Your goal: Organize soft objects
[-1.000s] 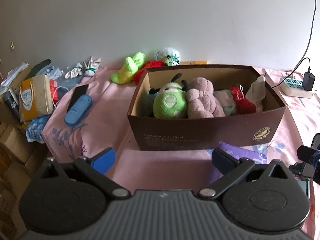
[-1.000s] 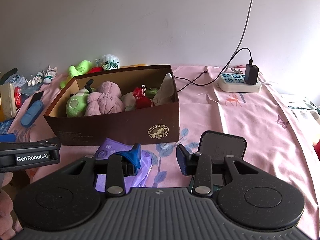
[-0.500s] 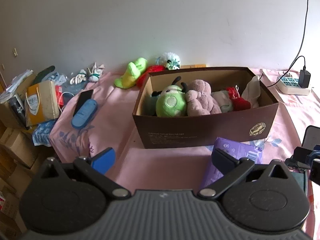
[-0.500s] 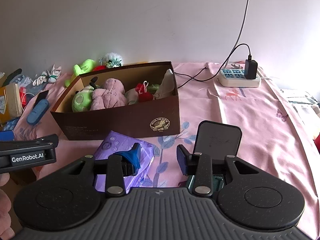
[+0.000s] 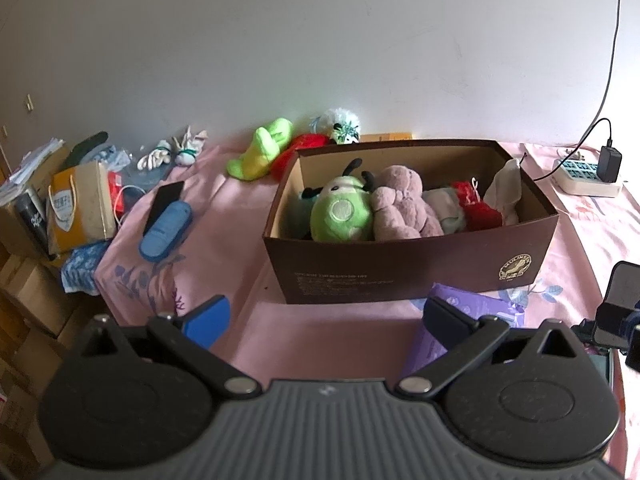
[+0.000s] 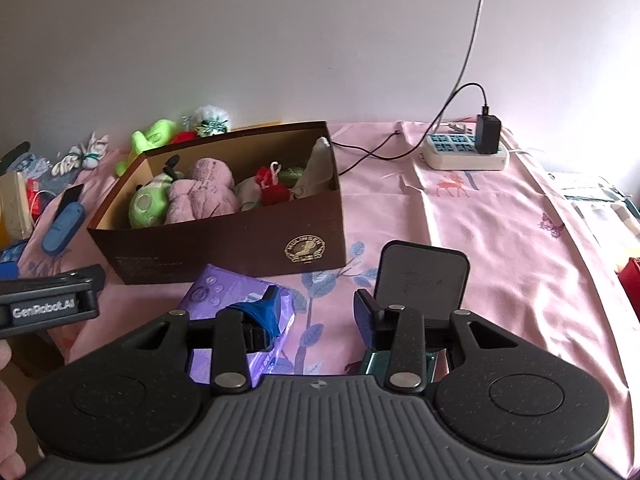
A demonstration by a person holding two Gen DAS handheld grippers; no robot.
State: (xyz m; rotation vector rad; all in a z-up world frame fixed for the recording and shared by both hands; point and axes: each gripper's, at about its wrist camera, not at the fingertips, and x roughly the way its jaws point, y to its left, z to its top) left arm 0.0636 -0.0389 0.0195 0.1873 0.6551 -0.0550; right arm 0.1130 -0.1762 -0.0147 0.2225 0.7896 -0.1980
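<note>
A brown cardboard box [image 5: 408,272] [image 6: 224,248] sits on the pink cloth. It holds a green plush [image 5: 340,216], a mauve plush [image 5: 400,208], a red toy [image 5: 476,208] and a beige cloth [image 5: 506,188]. A lime plush [image 5: 260,152], a red toy and a white fluffy toy [image 5: 340,128] lie behind the box. My left gripper [image 5: 326,316] is open and empty in front of the box. My right gripper [image 6: 316,312] is open and empty, above a purple packet [image 6: 236,300].
A blue case [image 5: 166,230] and dark phone lie left of the box. A phone stand [image 6: 422,280] stands by my right gripper. A power strip with charger [image 6: 464,152] lies at the back right. Bags and boxes [image 5: 76,204] crowd the left edge.
Both grippers have pulled back from the box, which looks smaller and farther. The purple packet shows more fully. Both jaws stay open.
</note>
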